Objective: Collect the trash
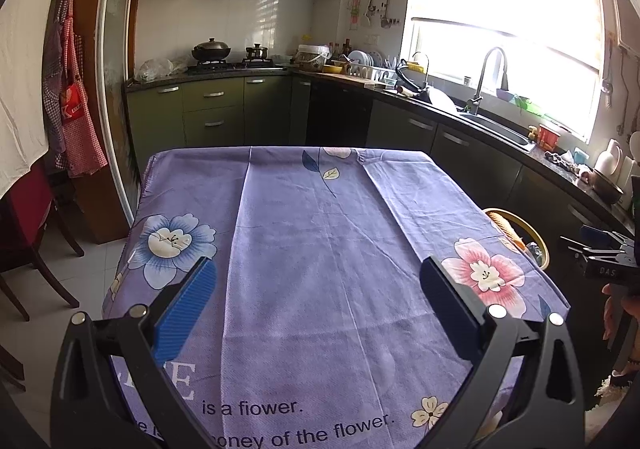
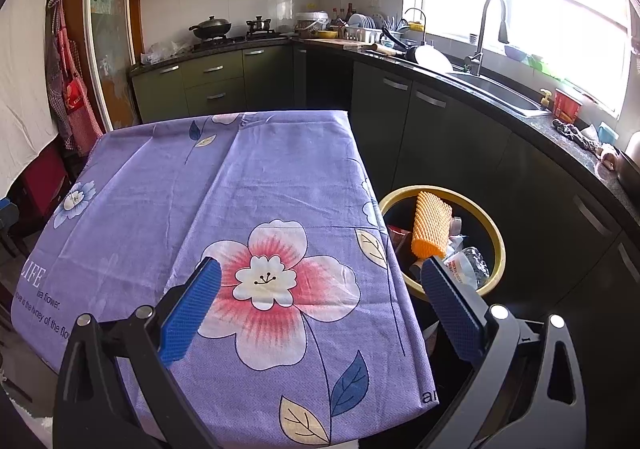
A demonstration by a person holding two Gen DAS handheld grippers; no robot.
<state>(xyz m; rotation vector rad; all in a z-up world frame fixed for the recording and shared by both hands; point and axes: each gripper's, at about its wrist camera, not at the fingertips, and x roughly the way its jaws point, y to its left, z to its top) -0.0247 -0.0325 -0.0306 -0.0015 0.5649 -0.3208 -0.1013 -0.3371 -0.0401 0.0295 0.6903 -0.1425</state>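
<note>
A table under a purple flowered cloth (image 1: pixel 312 249) (image 2: pixel 240 201) carries no loose items. To its right on the floor stands a round bin with a yellow rim (image 2: pixel 496 233) (image 1: pixel 538 237). Inside it lie an orange foam net sleeve (image 2: pixel 430 225), crumpled clear plastic (image 2: pixel 472 263) and a red wrapper (image 2: pixel 398 235). My left gripper (image 1: pixel 318 269) hangs open over the near middle of the cloth, holding nothing. My right gripper (image 2: pixel 320 271) is open above the table's right edge, with its right finger (image 2: pixel 452 309) over the bin's near rim.
Dark kitchen cabinets and a worktop with a sink (image 2: pixel 496 93) and tap (image 2: pixel 486 29) run along the right, close to the bin. A stove with pots (image 1: pixel 212 51) is at the back. A wooden chair (image 1: pixel 24 233) stands left of the table. The other gripper's body (image 1: pixel 608 253) shows at the right edge.
</note>
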